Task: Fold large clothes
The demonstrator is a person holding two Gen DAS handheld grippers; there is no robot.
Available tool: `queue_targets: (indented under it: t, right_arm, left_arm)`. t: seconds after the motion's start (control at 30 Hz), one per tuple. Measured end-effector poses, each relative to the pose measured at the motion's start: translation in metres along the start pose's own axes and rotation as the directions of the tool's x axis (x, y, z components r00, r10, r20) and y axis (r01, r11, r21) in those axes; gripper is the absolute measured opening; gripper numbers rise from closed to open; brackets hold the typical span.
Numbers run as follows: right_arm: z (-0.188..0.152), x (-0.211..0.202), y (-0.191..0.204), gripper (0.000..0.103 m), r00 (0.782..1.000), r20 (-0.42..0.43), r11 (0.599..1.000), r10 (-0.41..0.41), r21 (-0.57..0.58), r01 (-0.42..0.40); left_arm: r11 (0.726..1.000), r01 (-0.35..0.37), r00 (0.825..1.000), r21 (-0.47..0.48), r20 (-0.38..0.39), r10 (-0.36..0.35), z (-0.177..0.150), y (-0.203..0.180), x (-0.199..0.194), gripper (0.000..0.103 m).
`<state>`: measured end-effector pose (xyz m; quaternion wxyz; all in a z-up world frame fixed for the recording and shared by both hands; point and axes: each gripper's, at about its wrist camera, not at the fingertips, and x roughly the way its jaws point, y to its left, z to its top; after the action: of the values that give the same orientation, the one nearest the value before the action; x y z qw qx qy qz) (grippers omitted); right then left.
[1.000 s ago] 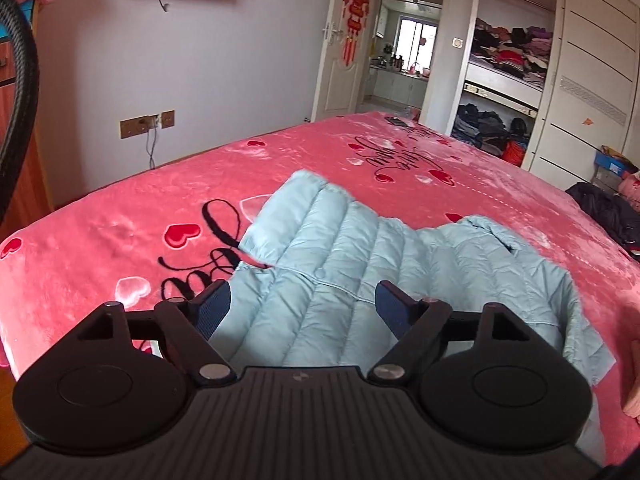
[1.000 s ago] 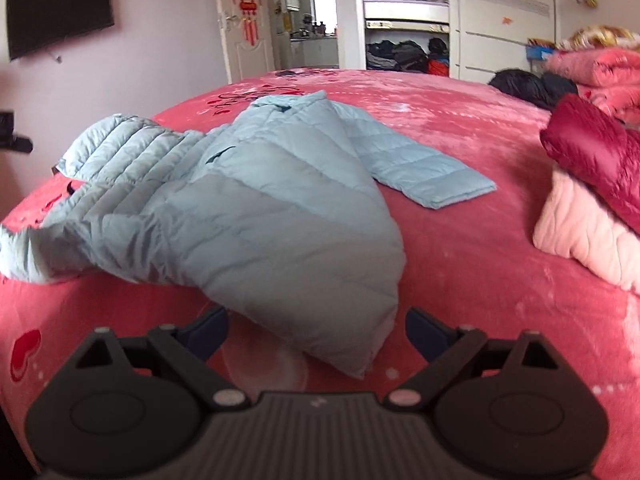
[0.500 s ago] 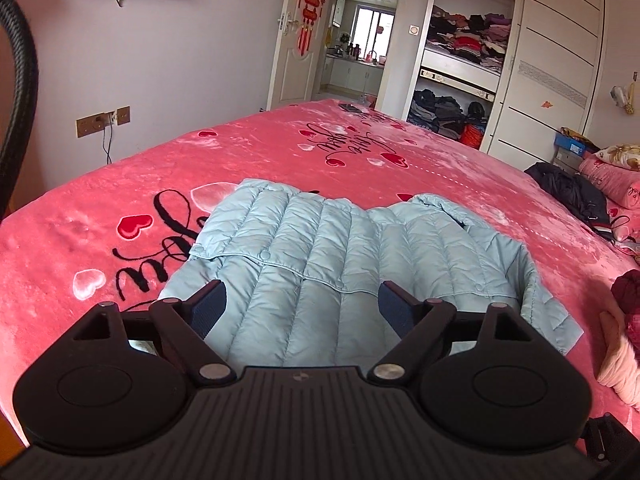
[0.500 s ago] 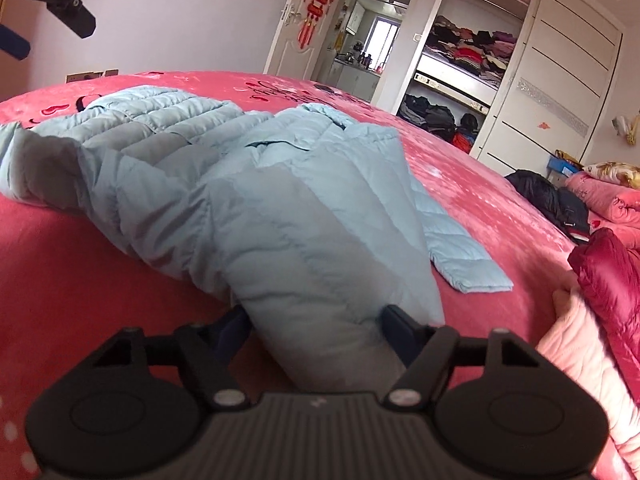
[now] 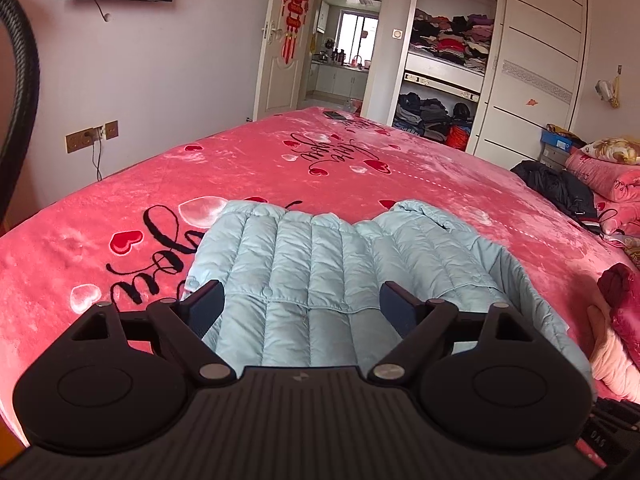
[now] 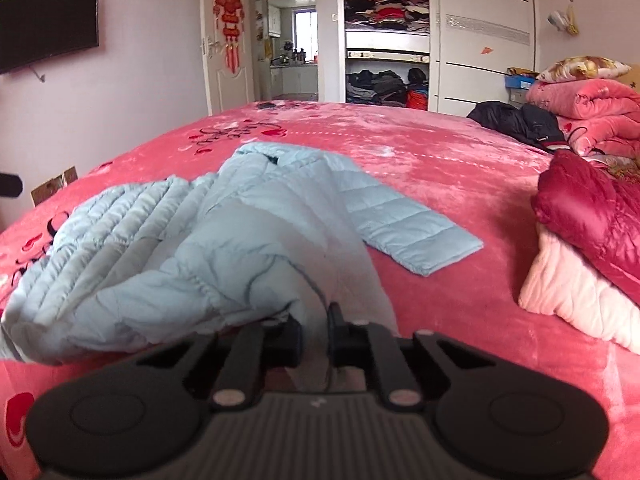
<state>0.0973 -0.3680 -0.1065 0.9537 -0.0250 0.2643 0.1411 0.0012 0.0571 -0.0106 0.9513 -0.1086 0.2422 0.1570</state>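
the right claw (image 6: 314,334) has just pinched the near hem of the pale blue jacket (image 6: 240,240) and lifted it, readying a fold, while the left claw (image 5: 300,308) hovers wide open.

Your left claw (image 5: 301,306) and right claw (image 6: 314,338) are matte black, with ribbed bodies, round side discs, silver pivot screws and dark blue pads.
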Motion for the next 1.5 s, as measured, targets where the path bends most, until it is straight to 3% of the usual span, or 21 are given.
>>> queue_targets:
  t: [0.27,0.4,0.6,0.7,0.8,0.83,0.87,0.97,1.13,1.3,1.5]
  right_arm:
    - [-0.004,-0.058,-0.074,0.005,0.997,0.02,0.974,-0.07,0.216,0.064]
    - [-0.015,-0.083,-0.125,0.005,0.983,0.019,0.922,-0.185,0.35,0.167]
    - [-0.032,-0.1,-0.188,0.005,0.937,-0.009,0.787,-0.348,0.541,0.297]
    - [-0.041,-0.1,-0.195,0.007,0.935,-0.027,0.763,-0.354,0.57,0.305]
    - [-0.044,-0.1,-0.191,0.014,0.933,-0.042,0.764,-0.357,0.562,0.318]
    - [-0.044,-0.101,-0.191,0.021,0.934,-0.044,0.763,-0.354,0.564,0.316]
    - [-0.045,-0.102,-0.19,0.037,0.935,-0.051,0.76,-0.35,0.568,0.315]
    - [-0.045,-0.102,-0.188,0.063,0.934,-0.067,0.752,-0.352,0.574,0.325]
    - [-0.046,-0.114,-0.184,0.081,0.927,-0.049,0.751,-0.371,0.572,0.33]
    - [-0.043,-0.128,-0.178,0.088,0.923,0.012,0.772,-0.384,0.552,0.315]
    - [-0.009,-0.121,-0.167,0.098,0.917,0.126,0.864,-0.378,0.405,0.3]
  left_arm:
    - [0.995,0.077,0.997,0.061,-0.002,-0.077,0.005,-0.028,-0.007,0.103]
    - [0.989,0.118,0.993,0.092,-0.015,-0.117,0.007,-0.045,-0.005,0.103]
    - [0.973,0.193,0.981,0.128,-0.045,-0.189,0.013,-0.078,0.016,0.103]
    - [0.962,0.229,0.973,0.146,-0.064,-0.222,0.017,-0.1,0.035,0.103]
    - [0.951,0.238,0.971,0.197,-0.074,-0.227,0.018,-0.124,0.059,0.103]
    - [0.948,0.243,0.969,0.205,-0.085,-0.23,0.02,-0.132,0.068,0.103]
    - [0.946,0.246,0.968,0.21,-0.095,-0.231,0.023,-0.141,0.078,0.103]
    - [0.938,0.263,0.964,0.226,-0.106,-0.245,0.03,-0.168,0.107,0.103]
    - [0.925,0.277,0.96,0.26,-0.126,-0.252,0.038,-0.214,0.155,0.103]
    - [0.906,0.293,0.953,0.306,-0.169,-0.251,0.033,-0.256,0.204,0.103]
    - [0.915,0.267,0.95,0.302,-0.242,-0.198,0.023,-0.279,0.26,0.103]
